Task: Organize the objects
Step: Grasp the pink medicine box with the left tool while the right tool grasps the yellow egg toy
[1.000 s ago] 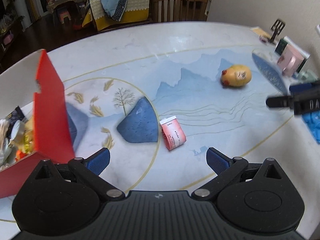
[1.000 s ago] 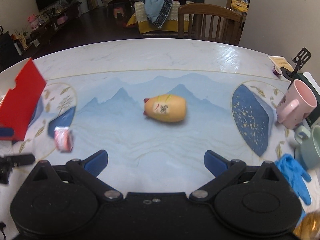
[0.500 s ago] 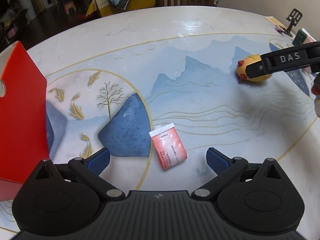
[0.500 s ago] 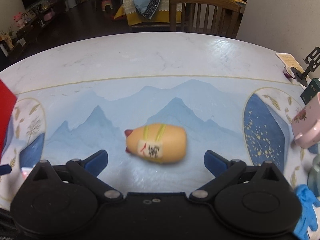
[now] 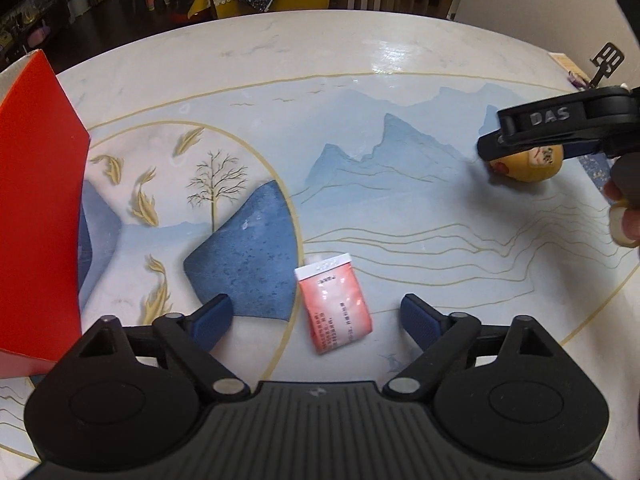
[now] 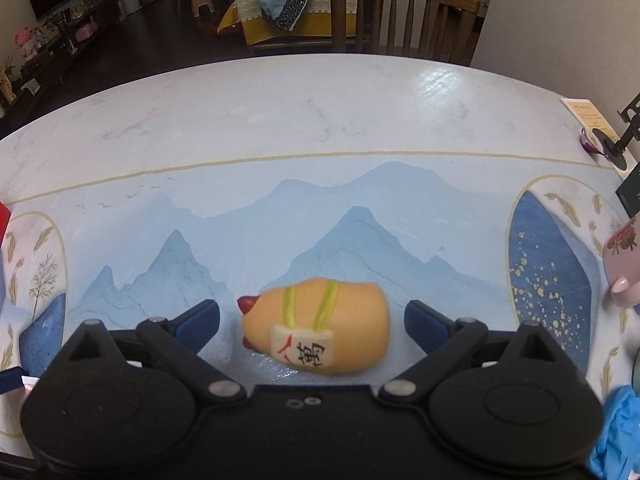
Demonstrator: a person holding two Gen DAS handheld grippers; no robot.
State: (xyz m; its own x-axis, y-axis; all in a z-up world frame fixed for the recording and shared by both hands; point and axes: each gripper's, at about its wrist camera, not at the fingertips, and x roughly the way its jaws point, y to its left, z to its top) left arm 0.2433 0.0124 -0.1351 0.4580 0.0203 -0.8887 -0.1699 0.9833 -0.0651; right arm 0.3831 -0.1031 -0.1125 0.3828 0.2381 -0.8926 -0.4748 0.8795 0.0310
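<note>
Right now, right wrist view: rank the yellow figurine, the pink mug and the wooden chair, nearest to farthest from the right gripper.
1. Yellow figurine: lying on its side between the closing jaws of the right gripper, pads not touching it.
2. Pink mug: at the right edge of the table.
3. Wooden chair: beyond the table's far edge.

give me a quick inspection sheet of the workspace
surface: table, marble top with a blue mountain print
job's things: pink packet between the left fingers; yellow toy between the right fingers; red box at the left edge
clutter: pink mug, blue glove, black stand
grippers: left gripper and right gripper closing, pads not yet touching
cables: nothing seen
surroundings: chair, cluttered room
</note>
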